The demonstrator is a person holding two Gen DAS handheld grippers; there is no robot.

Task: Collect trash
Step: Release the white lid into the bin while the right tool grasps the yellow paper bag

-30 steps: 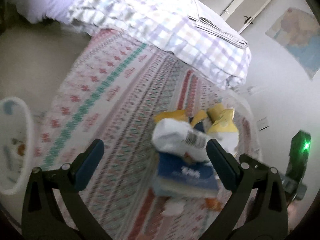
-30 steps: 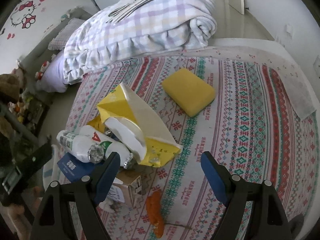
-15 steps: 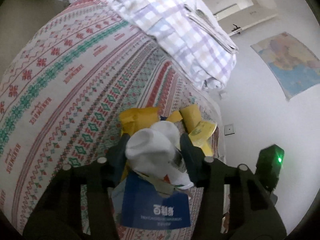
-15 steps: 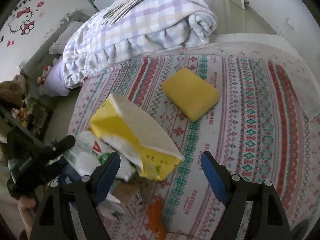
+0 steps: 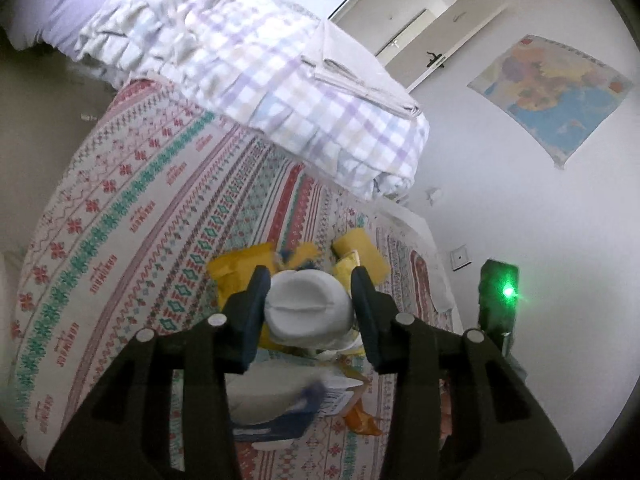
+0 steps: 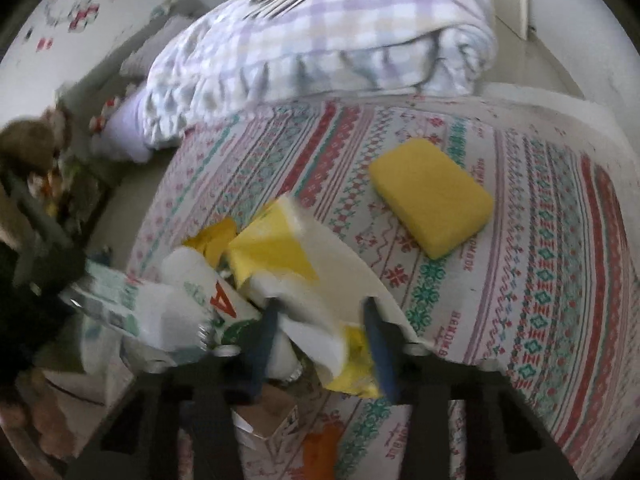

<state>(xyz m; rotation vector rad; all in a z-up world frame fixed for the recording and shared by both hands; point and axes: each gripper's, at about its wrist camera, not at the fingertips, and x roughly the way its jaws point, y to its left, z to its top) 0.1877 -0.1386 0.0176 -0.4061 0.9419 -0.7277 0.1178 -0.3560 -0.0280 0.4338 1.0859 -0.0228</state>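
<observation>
white wall (image 5: 540, 220), map (image 5: 556, 92), door (image 5: 404, 32), patterned bed (image 5: 132, 216).

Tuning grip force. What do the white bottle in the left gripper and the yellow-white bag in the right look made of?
White bottle: likely thin matte plastic, with a moulded seam across its base. Yellow-white bag: looks like coated paper or film; it creases and folds sharply.

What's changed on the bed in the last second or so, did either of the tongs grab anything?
Both closed. The left tongs shut on the white bottle and lifted it off the pile; the right tongs moved in and closed on the yellow bag. The yellow sponge and checked quilt stayed put.
</observation>
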